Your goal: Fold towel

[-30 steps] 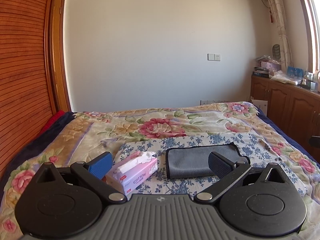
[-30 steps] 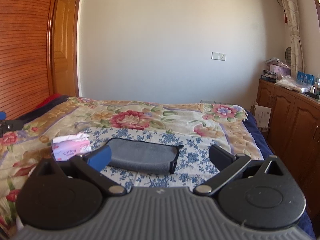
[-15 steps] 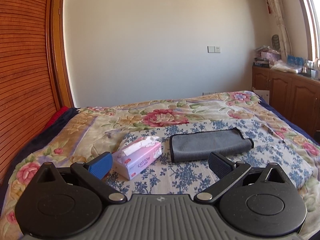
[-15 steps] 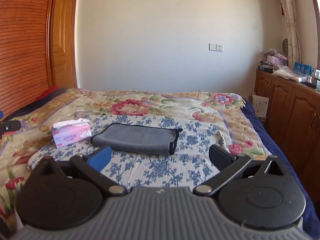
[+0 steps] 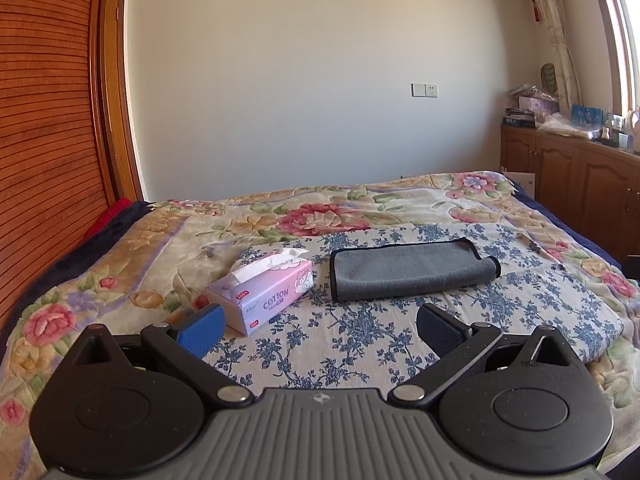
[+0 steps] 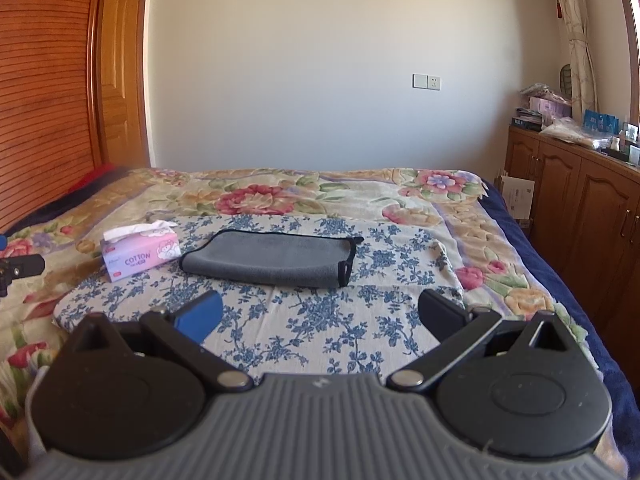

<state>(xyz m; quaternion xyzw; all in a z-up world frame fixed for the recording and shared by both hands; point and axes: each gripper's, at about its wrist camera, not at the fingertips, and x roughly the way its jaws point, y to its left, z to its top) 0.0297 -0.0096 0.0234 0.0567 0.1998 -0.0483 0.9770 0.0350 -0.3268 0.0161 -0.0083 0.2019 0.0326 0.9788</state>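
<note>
A grey towel (image 5: pixel 412 270) with a black edge lies folded into a long strip on a blue-flowered cloth (image 5: pixel 340 340) on the bed. It also shows in the right wrist view (image 6: pixel 272 258). My left gripper (image 5: pixel 320 326) is open and empty, held back from the towel above the near part of the cloth. My right gripper (image 6: pixel 320 316) is open and empty, also short of the towel. The left gripper's tip (image 6: pixel 20 268) shows at the left edge of the right wrist view.
A pink tissue box (image 5: pixel 264 290) stands just left of the towel, also in the right wrist view (image 6: pixel 138 254). The bed has a floral cover (image 5: pixel 320 216). A slatted wooden headboard (image 5: pixel 48 140) is on the left; wooden cabinets (image 6: pixel 580 208) on the right.
Both grippers have pulled back and away from the towel, which now lies farther off and fully in view. Both stay open. The towel has not moved.
</note>
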